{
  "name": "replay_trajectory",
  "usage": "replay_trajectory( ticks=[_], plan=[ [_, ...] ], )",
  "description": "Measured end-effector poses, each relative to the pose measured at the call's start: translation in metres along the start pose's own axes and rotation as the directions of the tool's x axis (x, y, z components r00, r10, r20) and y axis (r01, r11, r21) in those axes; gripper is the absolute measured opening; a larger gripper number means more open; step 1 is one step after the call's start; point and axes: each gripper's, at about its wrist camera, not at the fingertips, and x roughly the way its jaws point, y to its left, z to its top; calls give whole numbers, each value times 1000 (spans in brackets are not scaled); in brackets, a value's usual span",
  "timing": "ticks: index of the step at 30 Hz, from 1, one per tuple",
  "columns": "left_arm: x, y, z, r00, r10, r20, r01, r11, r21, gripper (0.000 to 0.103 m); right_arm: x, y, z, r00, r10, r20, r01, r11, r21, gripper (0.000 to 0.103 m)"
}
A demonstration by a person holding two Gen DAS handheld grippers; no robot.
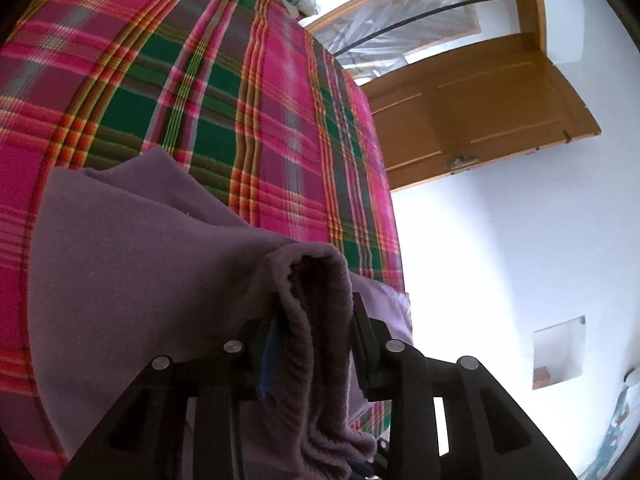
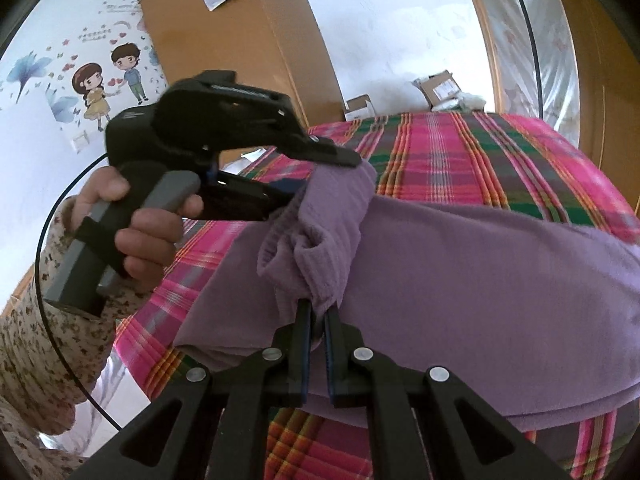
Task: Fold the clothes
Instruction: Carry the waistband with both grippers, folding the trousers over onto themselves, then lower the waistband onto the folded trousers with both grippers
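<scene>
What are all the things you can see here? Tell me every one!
purple garment: one, purple, lying on the bed, bunched edge lifted by both tongs
plaid bedspread: one, pink, green and orange, covering the bed
cardboard boxes: at least two, brown, beyond the bed's far edge
wooden door: one, brown, open, beside the bed
cartoon wall stickers: a boy and a girl with hearts, on the white wall
left tongs: one, black, shut on the garment
right tongs: one, black, shut on the garment
hand: one, in a floral sleeve, gripping the left tongs' handle
</scene>
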Motion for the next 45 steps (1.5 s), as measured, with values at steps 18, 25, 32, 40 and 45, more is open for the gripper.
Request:
replay_trajectory(
  ticks=[18,25,32,40,45],
  plan=[
    [-59,38,-28,977,79,197,-69,996,-52,36,-5,-36,-8,999,43,-22,-39,991,129,27],
    [-85,61,-51,951,117,286,-99,992,-79,36,-10,-62,-3,992,127,-8,-123,972,202,44],
    [-84,80,-62,953,129,275,-99,988,-119,36,4,-108,18,940,339,28,-322,863,390,56],
    [-79,74,-62,957,123,263,-98,990,-104,36,50,-105,54,936,335,-106,-264,870,418,62],
    [-80,78,-61,958,128,258,-100,988,-118,36,72,-87,56,930,307,-203,-218,903,370,62]
  ],
)
